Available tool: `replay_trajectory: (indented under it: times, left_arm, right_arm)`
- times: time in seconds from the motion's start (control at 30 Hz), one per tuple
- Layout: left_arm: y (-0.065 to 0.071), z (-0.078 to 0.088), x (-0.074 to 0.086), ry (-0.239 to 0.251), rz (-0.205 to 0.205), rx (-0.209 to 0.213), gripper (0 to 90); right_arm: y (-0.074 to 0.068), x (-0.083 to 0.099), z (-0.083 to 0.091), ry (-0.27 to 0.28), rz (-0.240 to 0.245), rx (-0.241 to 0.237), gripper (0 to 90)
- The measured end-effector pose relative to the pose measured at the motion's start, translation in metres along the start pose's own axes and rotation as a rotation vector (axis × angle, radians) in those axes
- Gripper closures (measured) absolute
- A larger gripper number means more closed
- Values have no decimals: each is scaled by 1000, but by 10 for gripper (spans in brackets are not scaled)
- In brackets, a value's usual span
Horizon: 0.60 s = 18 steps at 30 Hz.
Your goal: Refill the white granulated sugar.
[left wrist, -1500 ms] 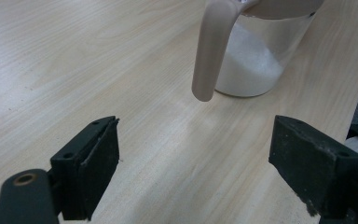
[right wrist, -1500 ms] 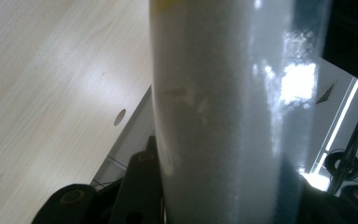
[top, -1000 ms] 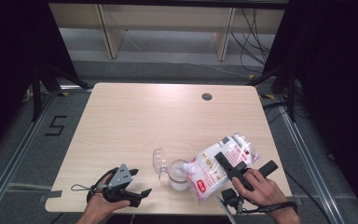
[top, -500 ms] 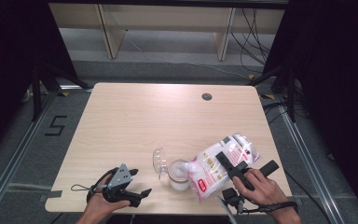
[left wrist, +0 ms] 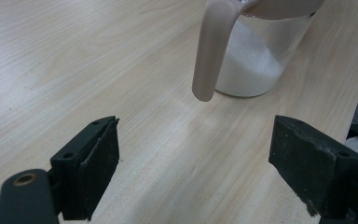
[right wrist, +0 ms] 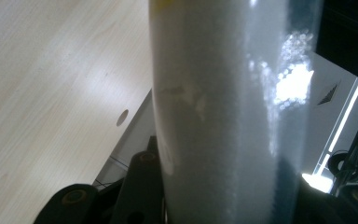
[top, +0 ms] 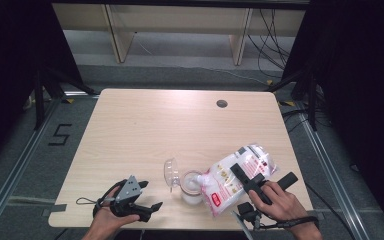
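We pour: right gripper (top: 242, 177) fingers pinch the sugar bag (top: 235, 177) over the glass jar (top: 191, 187); left gripper (top: 147, 210) fingers spread. Next: tilt further, carefully.

The bag (right wrist: 223, 112) hides the right hand-held gripper (top: 247, 182) pads; the jar (left wrist: 256, 51) top is cut off.

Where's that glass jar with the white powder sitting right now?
In the high view the glass jar stands near the table's front edge, right of centre, under the tilted bag held by the right gripper.
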<state>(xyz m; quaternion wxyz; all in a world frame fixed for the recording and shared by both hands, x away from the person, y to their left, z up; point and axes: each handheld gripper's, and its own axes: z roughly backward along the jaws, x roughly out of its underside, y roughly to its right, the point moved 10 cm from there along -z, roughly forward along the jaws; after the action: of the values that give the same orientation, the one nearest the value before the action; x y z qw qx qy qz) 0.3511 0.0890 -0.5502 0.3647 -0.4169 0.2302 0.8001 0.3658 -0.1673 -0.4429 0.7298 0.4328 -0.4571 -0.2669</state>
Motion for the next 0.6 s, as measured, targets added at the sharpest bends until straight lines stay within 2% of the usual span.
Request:
replay_trajectory:
  times: [0.07,0.2,0.23,0.5,0.6]
  left_arm:
    - [-3,2,2,-28,-29,-6,156]
    - [-2,1,1,-15,-20,-7,156]
    - [-1,1,0,-8,-7,-1,156]
    - [-2,2,0,-9,-17,0,156]
    - [-1,1,0,-7,-6,4,156]
  right_arm:
    - [1,-3,-1,11,14,1,736]
    - [0,-3,0,6,2,-1,737]
    - [0,-3,0,7,2,-1,737]
    - [0,-4,1,7,-1,-1,739]
    - [0,-4,1,8,4,-2,739]
